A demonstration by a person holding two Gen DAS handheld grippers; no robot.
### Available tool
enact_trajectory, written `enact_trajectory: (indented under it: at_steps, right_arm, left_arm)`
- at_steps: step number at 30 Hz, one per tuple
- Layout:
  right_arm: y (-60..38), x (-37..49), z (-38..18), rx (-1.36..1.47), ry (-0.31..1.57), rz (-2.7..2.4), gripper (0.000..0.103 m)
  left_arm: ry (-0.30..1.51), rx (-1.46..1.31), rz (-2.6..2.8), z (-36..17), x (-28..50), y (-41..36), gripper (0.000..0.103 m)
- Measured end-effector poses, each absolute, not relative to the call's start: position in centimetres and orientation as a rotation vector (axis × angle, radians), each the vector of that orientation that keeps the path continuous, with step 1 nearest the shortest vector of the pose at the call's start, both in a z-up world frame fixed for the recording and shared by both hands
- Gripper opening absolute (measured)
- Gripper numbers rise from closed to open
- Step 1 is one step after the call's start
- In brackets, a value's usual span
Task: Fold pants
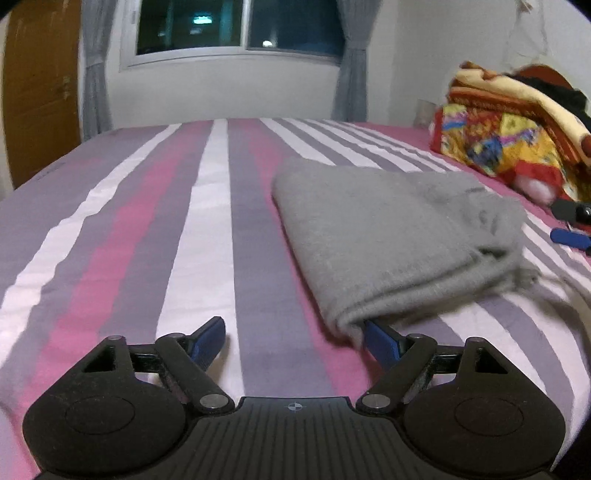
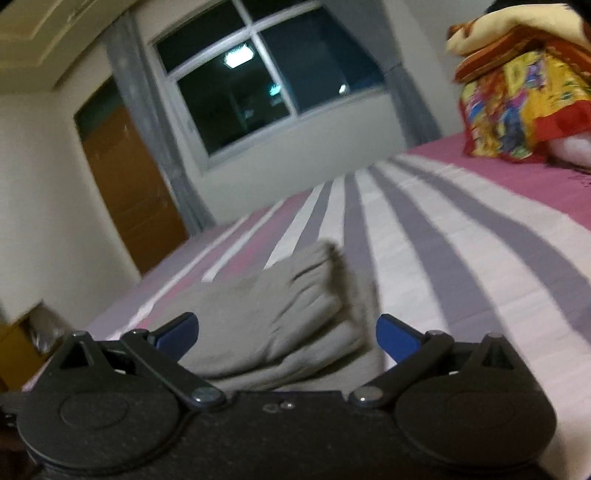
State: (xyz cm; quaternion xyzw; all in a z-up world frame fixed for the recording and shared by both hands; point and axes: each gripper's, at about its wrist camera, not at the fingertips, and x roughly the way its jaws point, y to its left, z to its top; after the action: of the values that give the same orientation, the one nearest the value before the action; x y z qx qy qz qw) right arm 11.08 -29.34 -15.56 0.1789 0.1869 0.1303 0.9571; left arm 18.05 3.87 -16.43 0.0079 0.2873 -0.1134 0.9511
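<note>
While your left gripper [image 1: 295, 332] hangs low over the striped bedsheet [image 1: 147, 229], its blue fingers [image 1: 210, 338] stand spread wide, pinching nothing. Only bare sheet lies between them. Its right-hand finger tip sits tucked at the near corner of the folded grey pants [image 1: 388, 240], touching or just under the cloth edge; can't tell which.

Your right gripper [image 2: 288, 334] is spread too, fingers [image 2: 397, 332] apart on either side of the pants [image 2: 280, 317], pads not pressing the cloth. The view is blurred. The pants show as a thick stacked bundle here, layered edges facing the camera.

In the left wrist view the pants lie flat, right of the sheet's middle, well short of the far edge. The other gripper [image 1: 570, 225] shows just beyond their right side, at the frame edge.

Further back, near the bed's right far corner, sits a pile of colourful blankets [image 1: 517, 125]. Beyond the bed: a dark window [image 1: 240, 26] with grey curtains [image 1: 94, 74], and a wooden door [image 1: 40, 92] at left.
</note>
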Motion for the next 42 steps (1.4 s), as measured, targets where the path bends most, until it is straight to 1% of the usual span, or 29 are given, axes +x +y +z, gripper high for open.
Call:
enact_trajectory:
  at_steps: [1, 2, 3, 4, 5, 6, 8, 10, 12, 15, 17, 18, 19, 20, 21, 22, 25, 27, 28, 30, 31, 32, 33, 34, 35, 36, 37, 39, 42]
  right_arm:
    - [-29.1, 11.3, -15.4, 0.376, 0.388, 0.283, 0.080]
    - [-28.8, 11.7, -15.3, 0.380, 0.404, 0.287, 0.063]
    - [-28.5, 12.0, -15.2, 0.376, 0.419, 0.280, 0.034]
    - [-28.2, 12.6, -15.1, 0.376, 0.437, 0.271, 0.031]
    - [-28.1, 13.0, -15.1, 0.388, 0.448, 0.267, 0.033]
    - [-28.1, 13.4, -15.0, 0.409, 0.457, 0.254, 0.038]
    - [-28.2, 14.2, -15.0, 0.452, 0.478, 0.216, 0.045]
    - [-28.5, 14.6, -15.2, 0.486, 0.502, 0.184, 0.064]
    - [-28.6, 14.6, -15.7, 0.510, 0.513, 0.167, 0.072]
    - [-28.4, 16.2, -16.4, 0.502, 0.556, 0.169, 0.068]
    - [-28.2, 17.5, -16.4, 0.486, 0.560, 0.174, 0.057]
    - [-28.1, 18.1, -16.4, 0.492, 0.571, 0.184, 0.048]
    - [-28.1, 18.7, -16.4, 0.494, 0.586, 0.192, 0.026]
    - [-28.2, 19.0, -16.3, 0.493, 0.598, 0.196, 0.022]
    - [-28.4, 18.8, -15.6, 0.498, 0.567, 0.203, 0.020]
    - [-28.6, 18.0, -14.8, 0.514, 0.523, 0.225, 0.019]
    - [-28.5, 15.5, -13.2, 0.495, 0.440, 0.253, 0.019]
    - [-28.5, 17.0, -16.0, 0.457, 0.578, 0.185, 0.019]
    - [-29.1, 17.9, -17.7, 0.512, 0.641, 0.173, 0.019]
    - [-29.6, 17.7, -17.7, 0.561, 0.619, 0.189, 0.023]
    - [-29.7, 17.3, -17.1, 0.568, 0.597, 0.193, 0.029]
    - [-29.9, 16.7, -16.6, 0.591, 0.572, 0.192, 0.032]
    - [-30.3, 15.9, -16.2, 0.617, 0.551, 0.185, 0.045]
    - [-31.1, 14.9, -16.1, 0.664, 0.528, 0.176, 0.070]
    - [-31.8, 13.9, -16.2, 0.717, 0.511, 0.168, 0.082]
    - [-32.5, 13.2, -16.5, 0.759, 0.508, 0.166, 0.084]
    - [-32.7, 12.9, -17.1, 0.787, 0.535, 0.173, 0.078]
    - [-33.0, 13.5, -18.3, 0.831, 0.585, 0.187, 0.074]
    - [-33.1, 15.3, -19.5, 0.894, 0.593, 0.196, 0.073]
  left_arm:
    - [0.590, -0.006, -0.233, -16.6, 18.5, 3.9, 0.080]
    - [0.599, -0.023, -0.236, -17.0, 19.3, 3.6, 0.073]
    - [0.611, -0.041, -0.249, -17.3, 19.8, 3.6, 0.069]
    - [0.611, -0.053, -0.260, -17.5, 20.0, 3.5, 0.066]
    - [0.598, -0.054, -0.278, -17.4, 19.7, 3.6, 0.061]
    - [0.589, -0.048, -0.293, -17.4, 19.6, 3.5, 0.059]
    - [0.570, -0.027, -0.306, -17.5, 19.0, 3.6, 0.058]
    - [0.570, -0.029, -0.306, -17.9, 19.2, 3.9, 0.058]
    - [0.575, -0.055, -0.308, -18.2, 19.5, 4.2, 0.058]
    - [0.565, -0.078, -0.321, -17.6, 20.1, 3.9, 0.058]
    - [0.554, -0.079, -0.326, -17.2, 20.3, 3.7, 0.058]
    - [0.569, -0.063, -0.311, -17.4, 20.7, 3.6, 0.055]
    - [0.583, -0.053, -0.295, -17.7, 20.9, 3.6, 0.052]
    - [0.583, -0.067, -0.292, -17.8, 20.9, 3.8, 0.048]
    - [0.567, -0.075, -0.293, -17.8, 20.6, 3.9, 0.044]
    - [0.542, -0.075, -0.298, -17.8, 20.1, 4.0, 0.044]
    - [0.559, -0.114, -0.295, -19.0, 20.1, 4.3, 0.044]
    - [0.569, -0.123, -0.296, -19.0, 20.5, 4.2, 0.044]
    - [0.572, -0.115, -0.297, -18.9, 20.5, 4.1, 0.044]
    - [0.580, -0.113, -0.301, -18.9, 20.4, 4.2, 0.045]
    - [0.582, -0.113, -0.299, -19.0, 20.3, 4.2, 0.045]
    - [0.581, -0.114, -0.297, -19.0, 20.4, 4.1, 0.046]
    - [0.580, -0.111, -0.296, -19.0, 20.4, 4.0, 0.046]
    - [0.577, -0.115, -0.294, -19.1, 20.3, 4.0, 0.046]
    - [0.574, -0.126, -0.290, -19.2, 20.2, 3.9, 0.046]
    - [0.574, -0.128, -0.288, -19.2, 20.2, 3.9, 0.046]
    - [0.575, -0.125, -0.287, -19.2, 20.3, 3.9, 0.046]
    - [0.576, -0.121, -0.286, -19.2, 20.3, 3.8, 0.046]
    - [0.579, -0.122, -0.286, -19.4, 20.3, 4.0, 0.046]
